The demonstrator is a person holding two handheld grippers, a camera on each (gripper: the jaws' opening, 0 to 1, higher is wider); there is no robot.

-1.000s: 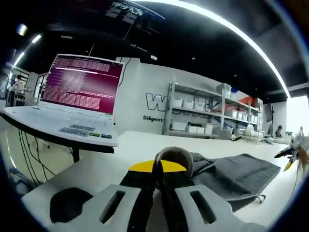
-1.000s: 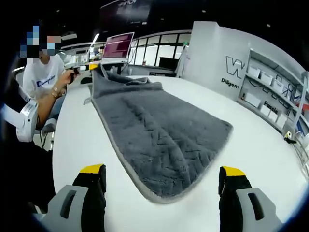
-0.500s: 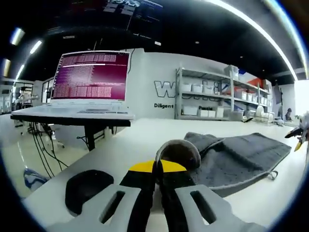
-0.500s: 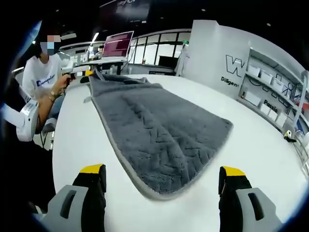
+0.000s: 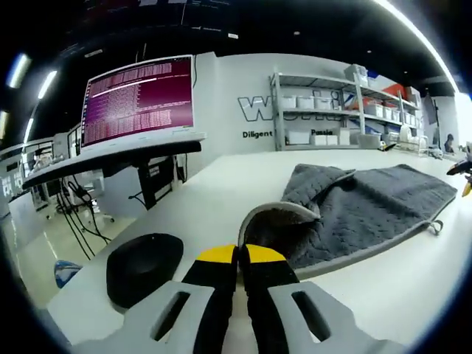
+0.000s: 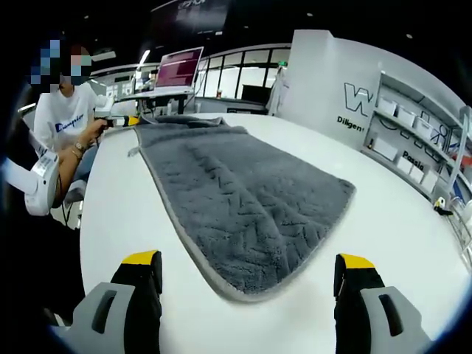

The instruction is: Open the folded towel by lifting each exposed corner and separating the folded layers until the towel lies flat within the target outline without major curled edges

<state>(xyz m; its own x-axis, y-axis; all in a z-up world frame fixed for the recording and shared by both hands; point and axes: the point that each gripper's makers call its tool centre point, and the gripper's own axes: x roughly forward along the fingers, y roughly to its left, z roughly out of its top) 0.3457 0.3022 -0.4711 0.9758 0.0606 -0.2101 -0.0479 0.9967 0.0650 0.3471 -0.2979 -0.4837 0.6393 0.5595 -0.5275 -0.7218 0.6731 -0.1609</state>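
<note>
Pinching curled corner of grey textured towel just ahead: left gripper, jaws together | right gripper jaws apart, towel spread ahead on white round table

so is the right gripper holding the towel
No, the right gripper stands wide open with the towel lying flat on the table ahead of its jaws.

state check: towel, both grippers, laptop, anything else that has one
towel: spread on the table, mostly flat, far end bunched, one corner pinched
left gripper: shut on the towel corner, low over the table
right gripper: open, empty, apart from the towel's near edge
laptop: open, screen lit
black disc: flat on the table, untouched
</note>
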